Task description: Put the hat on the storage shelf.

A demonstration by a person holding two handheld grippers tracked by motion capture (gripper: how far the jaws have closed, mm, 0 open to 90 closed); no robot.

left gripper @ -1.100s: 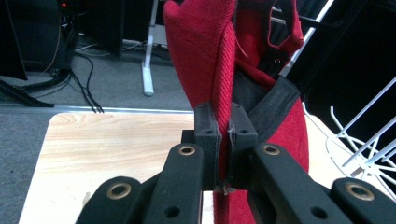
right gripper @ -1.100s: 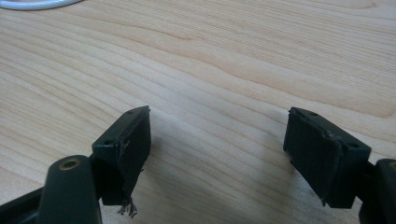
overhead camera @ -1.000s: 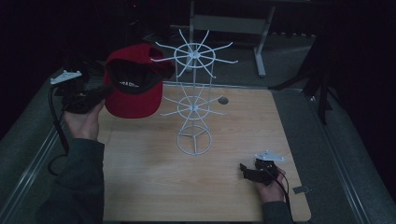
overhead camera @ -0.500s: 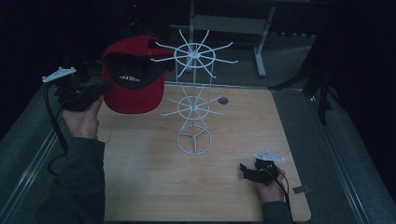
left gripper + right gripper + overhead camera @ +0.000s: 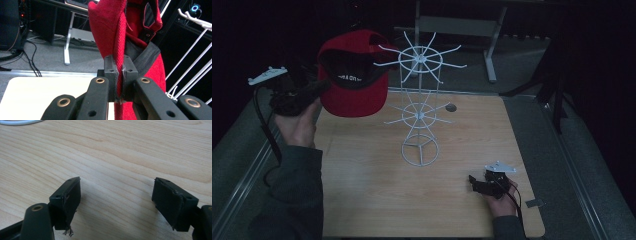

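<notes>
A red cap (image 5: 353, 75) with a black inner band hangs in the air at the upper left, just beside the top ring of a white wire rack (image 5: 419, 107) that stands mid-table. My left gripper (image 5: 319, 89) is shut on the cap's brim edge; in the left gripper view the red fabric (image 5: 115, 45) is pinched between the two black pads (image 5: 111, 75), and the rack's white prongs (image 5: 192, 62) rise at the right. My right gripper (image 5: 473, 181) rests low on the table near the front right, open, with bare wood between its pads (image 5: 70, 195).
The wooden tabletop (image 5: 362, 190) is framed by grey side rails. A small dark round hole (image 5: 451, 107) sits behind the rack. A grey desk frame (image 5: 462, 25) stands beyond the far edge in the dark room.
My left gripper has lifted the cap higher and carried it right, closer to the rack's top ring. The right gripper has stayed put.
</notes>
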